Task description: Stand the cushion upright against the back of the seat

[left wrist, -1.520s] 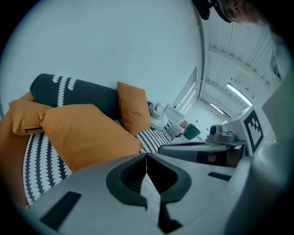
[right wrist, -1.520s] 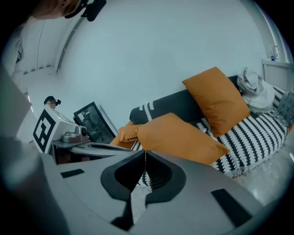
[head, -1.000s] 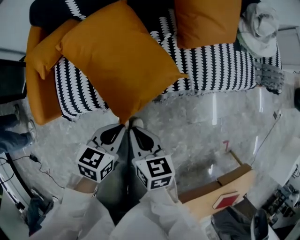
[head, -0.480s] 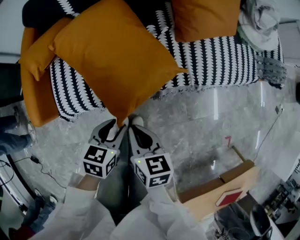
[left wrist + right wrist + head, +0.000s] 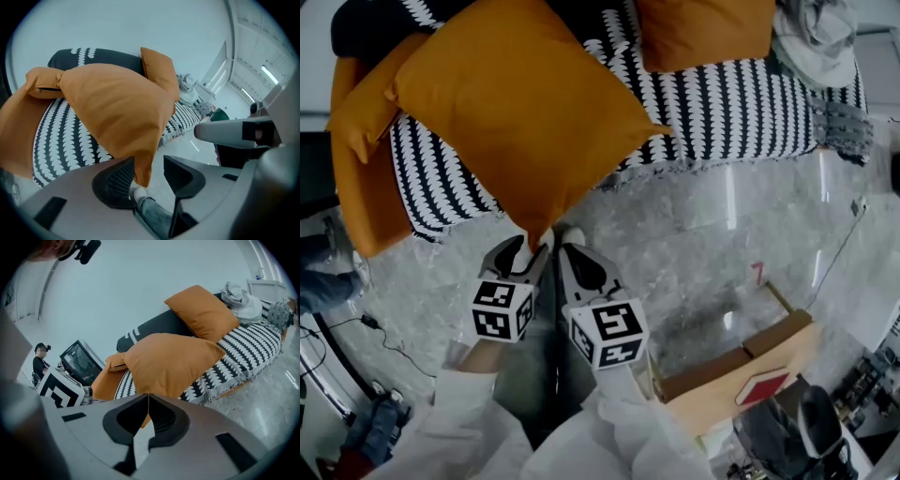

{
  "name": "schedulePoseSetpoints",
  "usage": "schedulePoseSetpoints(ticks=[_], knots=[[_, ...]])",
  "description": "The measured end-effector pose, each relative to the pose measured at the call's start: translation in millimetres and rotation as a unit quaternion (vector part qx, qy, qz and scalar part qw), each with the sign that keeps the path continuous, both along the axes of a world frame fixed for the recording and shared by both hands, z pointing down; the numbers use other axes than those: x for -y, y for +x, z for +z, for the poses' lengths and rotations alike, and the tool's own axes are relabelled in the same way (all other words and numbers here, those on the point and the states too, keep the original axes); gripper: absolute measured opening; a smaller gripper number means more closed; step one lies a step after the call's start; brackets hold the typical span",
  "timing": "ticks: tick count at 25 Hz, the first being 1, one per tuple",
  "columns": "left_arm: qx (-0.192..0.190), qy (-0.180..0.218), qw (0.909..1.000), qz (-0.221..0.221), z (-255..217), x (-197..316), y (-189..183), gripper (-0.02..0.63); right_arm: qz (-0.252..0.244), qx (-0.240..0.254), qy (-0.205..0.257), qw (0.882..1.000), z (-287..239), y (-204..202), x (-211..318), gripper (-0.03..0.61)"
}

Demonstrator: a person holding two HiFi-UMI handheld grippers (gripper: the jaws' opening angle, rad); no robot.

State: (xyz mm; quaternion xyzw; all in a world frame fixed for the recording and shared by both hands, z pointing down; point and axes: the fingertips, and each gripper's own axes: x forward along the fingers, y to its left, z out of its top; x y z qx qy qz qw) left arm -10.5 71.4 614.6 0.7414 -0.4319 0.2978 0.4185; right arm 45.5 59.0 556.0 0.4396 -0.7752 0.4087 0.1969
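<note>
To the left, my left gripper (image 5: pixel 149 161) stands wide, its jaws having just been opening. The near corner of the big orange cushion (image 5: pixel 516 103) hangs loose between them, not pinched. Just right of it, my right gripper (image 5: pixel 148 399) is closed on that same corner, with a thin orange edge nipped between its jaws. The cushion lies tilted over the left part of the sofa (image 5: pixel 731 108), its near corner out over the marble floor (image 5: pixel 703 244). Farther right, a second orange cushion (image 5: pixel 703 28) leans against the sofa's back, with a grey cloth (image 5: pixel 811 42) beyond it.
</note>
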Motion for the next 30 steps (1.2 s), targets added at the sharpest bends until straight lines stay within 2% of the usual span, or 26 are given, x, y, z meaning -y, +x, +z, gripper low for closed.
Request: schedulePoseSetpoints(ticks=[7,13,19,22,26,30], knots=[[0.006,-0.029,0.9995,0.006,22,5,-1,0.192,0.011,0.002,-0.011,1.000,4,3,2,0.014],[0.024,-0.036,0.9990,0.010,26,-2,0,0.098,0.017,0.004,-0.005,1.000,-3,9,-6,0.014],[0.002,-0.044,0.9990,-0.011,31,8,2,0.029,0.019,0.007,-0.002,1.000,2,14,-3,0.014],[-0.017,-0.039,0.9991,-0.007,23,11,0,0.018,0.020,0.008,0.003,1.000,-1,11,-4,0.014],[-0.020,-0.023,0.9994,0.015,10,-4,-13,0.014,0.017,0.006,0.016,1.000,-10,-6,-16,0.014],[-0.041,-0.008,0.9991,0.008,-17,8,-11,0.012,0.020,0.007,0.034,0.999,-31,-8,0,0.014]])
